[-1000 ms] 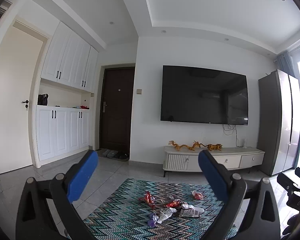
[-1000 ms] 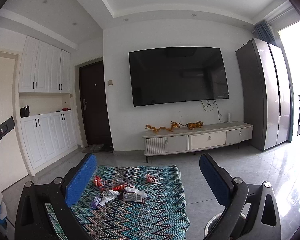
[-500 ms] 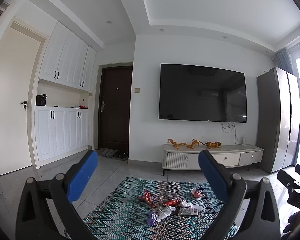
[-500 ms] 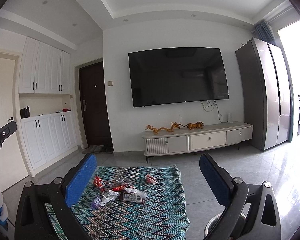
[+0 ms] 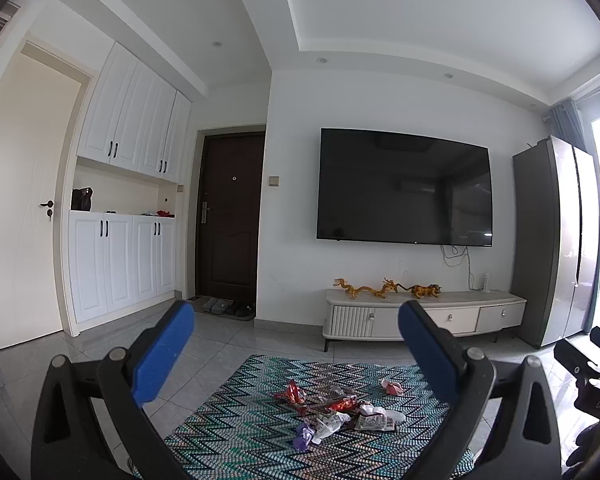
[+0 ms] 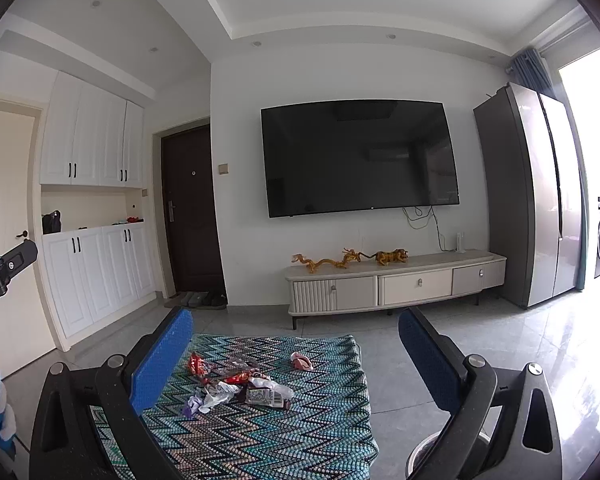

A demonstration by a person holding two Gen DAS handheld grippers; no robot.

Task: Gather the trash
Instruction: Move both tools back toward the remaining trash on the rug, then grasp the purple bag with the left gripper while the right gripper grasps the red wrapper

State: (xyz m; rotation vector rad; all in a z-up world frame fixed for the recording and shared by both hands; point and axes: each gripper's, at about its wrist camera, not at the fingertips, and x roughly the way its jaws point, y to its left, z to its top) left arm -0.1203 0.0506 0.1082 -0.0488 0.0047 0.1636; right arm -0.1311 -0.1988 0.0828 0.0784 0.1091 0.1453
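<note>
1. The living room floor point(image 6: 440, 344) is grey tile and mostly bare; a wall-mounted television point(image 6: 360, 158) and a low TV cabinet point(image 6: 396, 284) sit against the far wall, well away from the mess, so nothing there seems to need handling.
2. The zigzag rug point(image 5: 259, 424) lies on the tiles in front of the cabinet and carries all the trash. Judging by that, the litter was dropped in one spot and the work is confined to this patch.
3. The left gripper point(image 5: 291, 360) is held above and short of the rug with its blue pads spread wide and nothing between them, likely a ready posture for a first pick.
4. The right gripper point(image 6: 293, 358) is likewise splayed and empty, aimed over the rug; a round metal rim point(image 6: 432, 450) shows below it, possibly a bin, though too little is visible to be sure.
5. The wrapper pile point(image 6: 239, 388) sits near the rug's middle: red, white and purple pieces touching or overlapping, so each will probably need separating.
6. A pink wrapper point(image 6: 301, 361) lies apart, to the right of the pile, an easy single grab.
</note>
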